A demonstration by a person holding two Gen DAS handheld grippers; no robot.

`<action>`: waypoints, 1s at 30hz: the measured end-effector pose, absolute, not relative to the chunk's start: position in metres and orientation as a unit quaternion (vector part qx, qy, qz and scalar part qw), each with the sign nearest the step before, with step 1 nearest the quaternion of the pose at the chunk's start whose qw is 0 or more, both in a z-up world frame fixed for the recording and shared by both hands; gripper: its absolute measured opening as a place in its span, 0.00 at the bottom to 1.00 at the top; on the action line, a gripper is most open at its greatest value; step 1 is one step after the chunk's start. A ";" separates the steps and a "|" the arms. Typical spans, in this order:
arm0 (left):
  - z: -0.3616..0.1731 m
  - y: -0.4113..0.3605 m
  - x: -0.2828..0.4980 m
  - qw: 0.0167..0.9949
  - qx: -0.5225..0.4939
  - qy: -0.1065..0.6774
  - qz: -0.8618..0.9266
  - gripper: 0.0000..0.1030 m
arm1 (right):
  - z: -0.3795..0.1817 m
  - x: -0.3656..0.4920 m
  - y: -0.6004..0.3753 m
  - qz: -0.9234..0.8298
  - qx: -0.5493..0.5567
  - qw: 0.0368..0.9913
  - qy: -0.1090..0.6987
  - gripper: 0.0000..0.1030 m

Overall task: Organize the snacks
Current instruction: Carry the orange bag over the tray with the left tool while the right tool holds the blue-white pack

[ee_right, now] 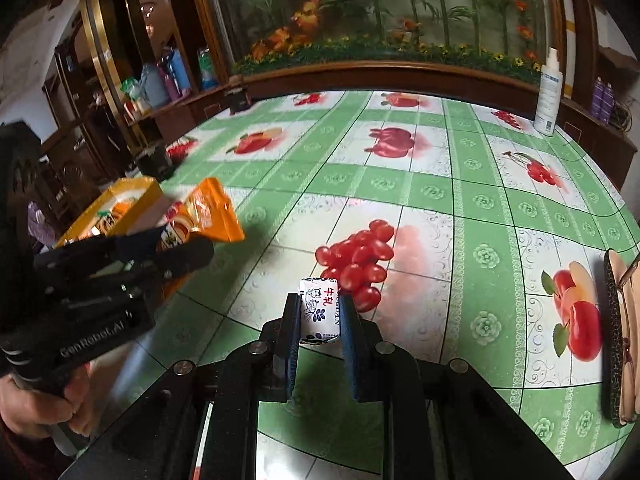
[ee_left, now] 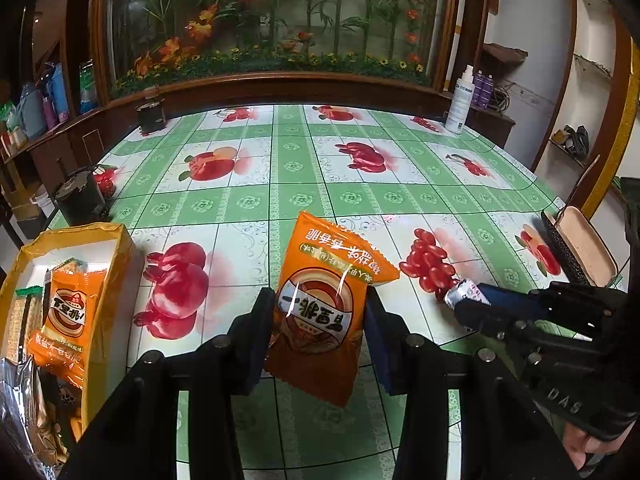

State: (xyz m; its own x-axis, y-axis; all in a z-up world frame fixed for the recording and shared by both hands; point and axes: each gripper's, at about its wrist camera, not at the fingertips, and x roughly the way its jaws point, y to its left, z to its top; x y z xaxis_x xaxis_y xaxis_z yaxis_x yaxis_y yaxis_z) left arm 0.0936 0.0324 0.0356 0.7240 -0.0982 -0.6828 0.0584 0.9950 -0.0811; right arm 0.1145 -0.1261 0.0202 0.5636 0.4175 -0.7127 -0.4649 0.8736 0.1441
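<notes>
My left gripper (ee_left: 320, 300) is shut on an orange snack packet (ee_left: 320, 304) held upright above the green fruit-print tablecloth (ee_left: 300, 168). To its left stands a yellow box (ee_left: 114, 280) holding a matching orange packet (ee_left: 66, 316) and cracker packs. My right gripper (ee_right: 319, 308) is shut on a small white wrapped candy (ee_right: 320, 308) with red characters. In the left wrist view the right gripper (ee_left: 460, 300) comes in from the right with the candy (ee_left: 466, 294) at its tips. In the right wrist view the left gripper (ee_right: 200, 240) holds the orange packet (ee_right: 208, 212) beside the yellow box (ee_right: 120, 208).
An open glasses case (ee_left: 576, 248) lies at the table's right edge. A white spray bottle (ee_left: 460, 100) stands at the far right corner. Two dark round containers (ee_left: 80, 196) sit along the left edge. A wooden cabinet with a flower display (ee_left: 272, 24) rises behind the table.
</notes>
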 end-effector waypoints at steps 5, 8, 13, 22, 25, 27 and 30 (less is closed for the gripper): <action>0.042 0.034 0.089 0.933 -0.031 0.356 -0.039 0.41 | 0.020 0.115 -0.126 0.250 -0.024 0.884 0.394 0.20; 0.046 0.034 0.086 0.936 -0.030 0.349 -0.039 0.41 | 0.023 0.113 -0.126 0.251 -0.021 0.887 0.387 0.20; 0.052 0.031 0.080 0.942 -0.019 0.334 -0.032 0.41 | 0.029 0.108 -0.125 0.253 -0.015 0.890 0.378 0.20; 0.065 0.033 0.070 0.956 0.001 0.293 -0.003 0.42 | 0.039 0.101 -0.125 0.258 0.003 0.895 0.363 0.20; 0.068 0.032 0.068 0.959 0.006 0.285 -0.002 0.42 | 0.041 0.100 -0.125 0.260 0.007 0.896 0.359 0.20; 0.069 0.032 0.067 0.959 0.010 0.282 0.000 0.42 | 0.042 0.099 -0.125 0.263 0.010 0.895 0.360 0.20; 0.071 0.031 0.066 0.961 0.013 0.278 0.003 0.42 | 0.041 0.100 -0.125 0.265 0.015 0.894 0.361 0.20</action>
State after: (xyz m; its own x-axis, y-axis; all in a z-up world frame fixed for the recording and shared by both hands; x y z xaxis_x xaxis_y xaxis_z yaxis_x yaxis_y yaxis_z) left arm 0.0656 0.0310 0.0705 0.8455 0.0128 -0.5338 0.0021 0.9996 0.0274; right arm 0.0997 -0.1248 0.0414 0.5981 0.4850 -0.6380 -0.4631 0.8589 0.2188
